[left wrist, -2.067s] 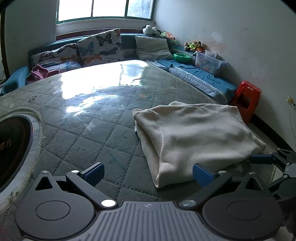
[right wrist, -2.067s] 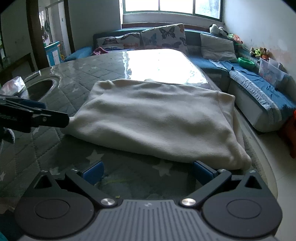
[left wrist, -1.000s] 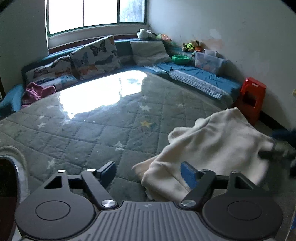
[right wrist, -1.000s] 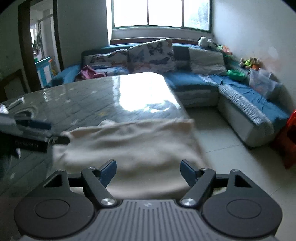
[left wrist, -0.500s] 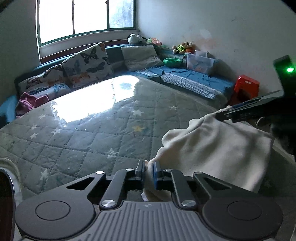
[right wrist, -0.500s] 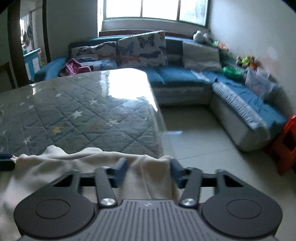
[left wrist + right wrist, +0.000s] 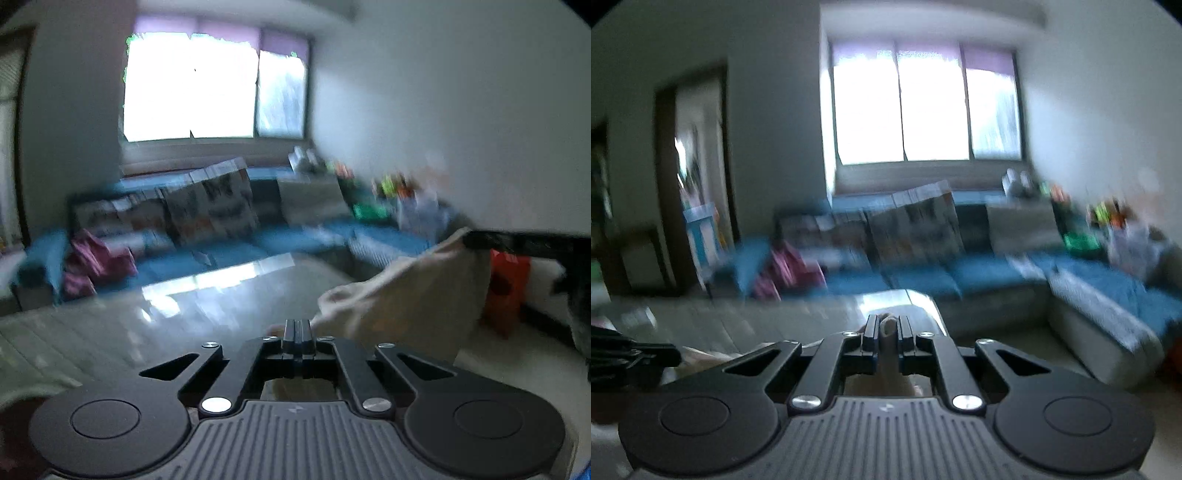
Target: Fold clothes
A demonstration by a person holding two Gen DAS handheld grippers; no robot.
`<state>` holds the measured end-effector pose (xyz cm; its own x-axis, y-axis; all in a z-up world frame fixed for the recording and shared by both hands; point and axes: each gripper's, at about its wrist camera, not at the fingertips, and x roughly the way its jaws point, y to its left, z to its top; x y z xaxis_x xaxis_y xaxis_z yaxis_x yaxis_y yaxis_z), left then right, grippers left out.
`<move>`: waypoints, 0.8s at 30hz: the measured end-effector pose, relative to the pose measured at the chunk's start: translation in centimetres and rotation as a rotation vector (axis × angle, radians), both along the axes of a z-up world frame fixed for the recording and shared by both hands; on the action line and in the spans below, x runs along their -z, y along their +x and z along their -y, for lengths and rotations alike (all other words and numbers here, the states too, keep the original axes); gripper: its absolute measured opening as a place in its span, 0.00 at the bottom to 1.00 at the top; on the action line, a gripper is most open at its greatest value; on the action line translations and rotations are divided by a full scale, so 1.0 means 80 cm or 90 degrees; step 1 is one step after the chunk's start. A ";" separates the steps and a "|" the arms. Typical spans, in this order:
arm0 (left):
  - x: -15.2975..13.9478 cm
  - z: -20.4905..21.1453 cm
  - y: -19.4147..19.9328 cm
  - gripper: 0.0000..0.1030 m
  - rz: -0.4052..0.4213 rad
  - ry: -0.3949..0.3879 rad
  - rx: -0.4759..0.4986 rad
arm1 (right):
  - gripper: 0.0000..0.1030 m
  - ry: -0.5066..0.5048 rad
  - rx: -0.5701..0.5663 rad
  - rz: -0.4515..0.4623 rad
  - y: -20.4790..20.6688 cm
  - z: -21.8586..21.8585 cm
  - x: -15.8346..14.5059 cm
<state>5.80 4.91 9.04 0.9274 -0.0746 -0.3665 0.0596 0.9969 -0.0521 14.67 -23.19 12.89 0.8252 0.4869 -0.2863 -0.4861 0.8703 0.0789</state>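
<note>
Hanging above the tabletop [image 7: 221, 314], the cream garment [image 7: 406, 295] stretches between the left gripper [image 7: 299, 328] and right gripper [image 7: 886, 326], both clamped on its edge.

Each unit, left gripper [image 7: 299, 328] and right gripper [image 7: 887, 326], is matte black: ribbed grey centre plate, two round discs flanking the plate, angled linkage arms forward of it, silver screws at the pivots.

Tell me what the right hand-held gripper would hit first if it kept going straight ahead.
Probably the sofa under the window. The right hand-held gripper, shut on the cloth, points over the table. Blur hides depth.
</note>
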 end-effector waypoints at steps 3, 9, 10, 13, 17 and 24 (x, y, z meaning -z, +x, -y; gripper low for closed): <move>-0.022 -0.025 -0.022 0.00 0.036 -0.007 -0.019 | 0.08 0.011 -0.031 0.037 -0.032 -0.002 -0.013; 0.005 -0.040 -0.035 0.00 -0.030 -0.005 -0.031 | 0.08 -0.030 -0.103 0.001 -0.089 -0.021 0.010; 0.014 -0.040 -0.036 0.00 -0.047 -0.008 -0.028 | 0.08 -0.035 -0.114 -0.008 -0.099 -0.023 0.014; 0.035 -0.037 -0.037 0.02 -0.085 -0.006 -0.017 | 0.08 -0.066 -0.148 -0.035 -0.134 -0.030 0.030; 0.057 -0.027 -0.034 0.04 -0.126 -0.004 0.000 | 0.08 -0.104 -0.172 -0.079 -0.172 -0.031 0.048; 0.087 -0.005 -0.028 0.27 -0.175 0.000 0.027 | 0.09 -0.174 -0.189 -0.157 -0.219 -0.028 0.079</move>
